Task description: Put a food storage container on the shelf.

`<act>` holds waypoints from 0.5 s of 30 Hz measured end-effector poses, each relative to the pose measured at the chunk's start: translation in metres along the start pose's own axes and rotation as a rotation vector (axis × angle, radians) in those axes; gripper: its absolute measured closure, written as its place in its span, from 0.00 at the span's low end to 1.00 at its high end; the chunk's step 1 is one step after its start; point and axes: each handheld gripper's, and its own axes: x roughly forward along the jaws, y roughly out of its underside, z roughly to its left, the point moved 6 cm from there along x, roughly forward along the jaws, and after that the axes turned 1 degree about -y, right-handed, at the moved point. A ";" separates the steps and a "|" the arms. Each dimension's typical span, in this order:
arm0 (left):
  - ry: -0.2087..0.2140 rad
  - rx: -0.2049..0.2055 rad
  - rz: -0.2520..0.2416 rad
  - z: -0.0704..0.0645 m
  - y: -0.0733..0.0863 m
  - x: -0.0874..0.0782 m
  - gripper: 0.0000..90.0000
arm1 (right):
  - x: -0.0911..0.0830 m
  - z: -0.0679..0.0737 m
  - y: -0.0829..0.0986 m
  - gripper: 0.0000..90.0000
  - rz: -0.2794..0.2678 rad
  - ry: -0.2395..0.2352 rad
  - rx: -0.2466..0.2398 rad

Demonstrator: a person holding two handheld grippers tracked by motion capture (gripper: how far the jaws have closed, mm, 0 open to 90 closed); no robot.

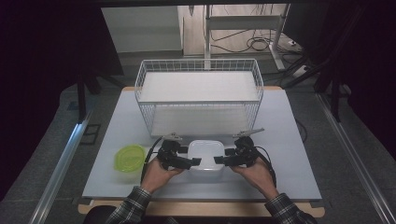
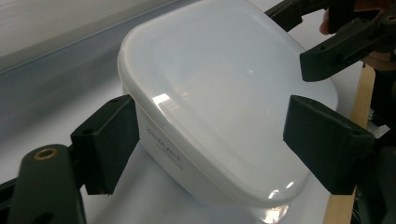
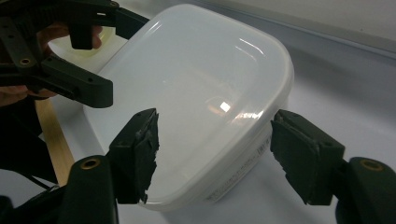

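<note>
With both tongs, left (image 1: 195,161) and right (image 1: 220,160), spread wide astride the white box (image 1: 205,154) on the worktop (image 1: 280,140) in front of the basket (image 1: 199,100), this looks like pre-grasp; next: close both evenly on opposite ends, then lift level.

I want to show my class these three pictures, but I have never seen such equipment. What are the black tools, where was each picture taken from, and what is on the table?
A person sits at a table and holds a hand-worked black gripper in each hand: the left gripper and the right gripper. One picture looks down from above. The other two come from cameras riding on each gripper, looking along its jaws.

Between the grippers stands a white plastic box with its lid on. Each gripper's jaws are open and straddle one end of it; a firm grip is not evident. Behind it stands a white wire basket, and left of it lies a green lidded bowl.
</note>
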 end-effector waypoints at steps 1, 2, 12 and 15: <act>-0.006 -0.010 0.011 -0.001 0.000 -0.002 0.22 | -0.001 0.000 0.000 0.40 0.003 0.004 0.005; -0.013 -0.016 0.018 -0.001 0.000 -0.003 0.24 | -0.002 0.001 0.000 0.43 0.009 0.007 0.016; -0.064 -0.123 0.043 -0.011 0.005 -0.028 0.66 | -0.019 0.006 0.005 0.77 0.015 -0.038 0.200; -0.079 -0.143 0.034 -0.016 0.009 -0.034 0.70 | -0.021 0.008 0.006 0.80 0.003 -0.043 0.218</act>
